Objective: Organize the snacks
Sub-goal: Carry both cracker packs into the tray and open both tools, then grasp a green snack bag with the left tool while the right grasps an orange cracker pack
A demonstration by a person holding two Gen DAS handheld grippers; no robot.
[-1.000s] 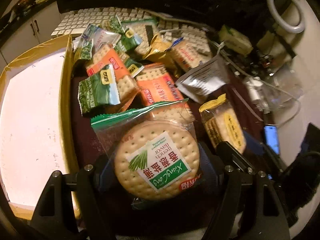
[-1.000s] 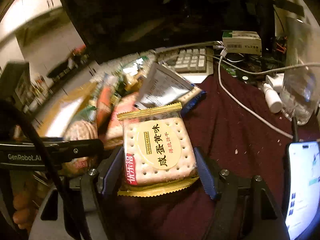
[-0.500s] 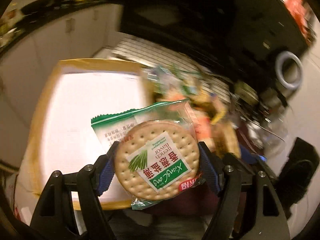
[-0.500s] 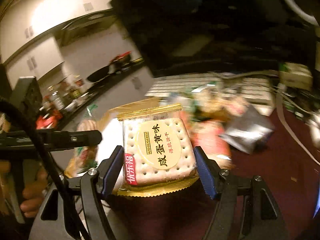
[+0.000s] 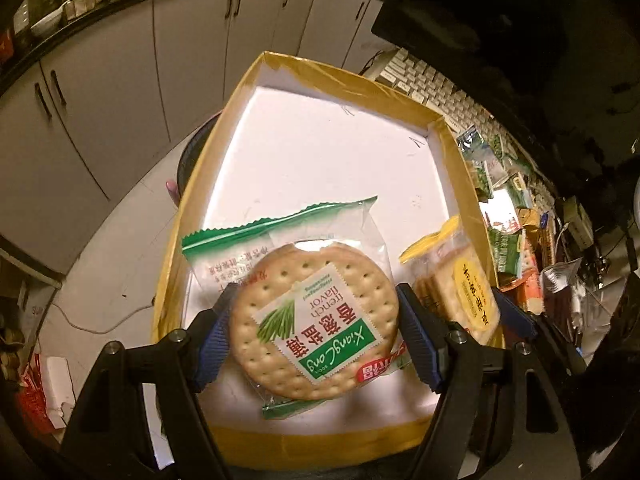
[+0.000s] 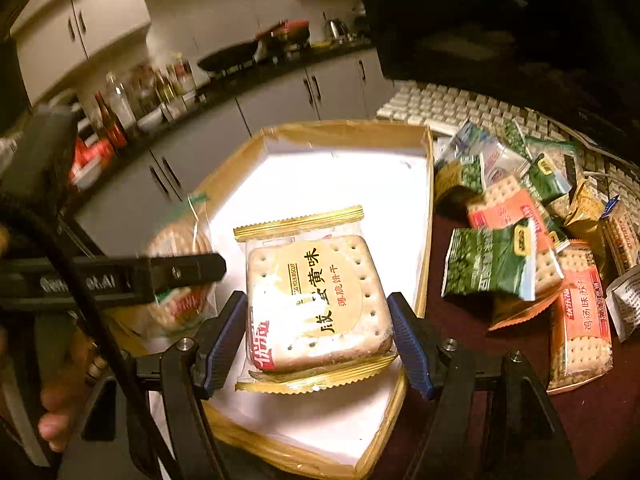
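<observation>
Round cracker pack (image 5: pixel 316 320) — clear wrap, green-edged, scallion label.

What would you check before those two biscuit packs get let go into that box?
1. Round biscuit pack clamped in the left gripper: ok.
2. Square biscuit pack clamped in the right gripper: ok.
3. Both packs over the white floor of the box: ok.
4. Box floor bare beneath them: ok.
5. The two grippers clear of each other: ok.
6. How high the packs hang above the floor: cannot tell.
</observation>
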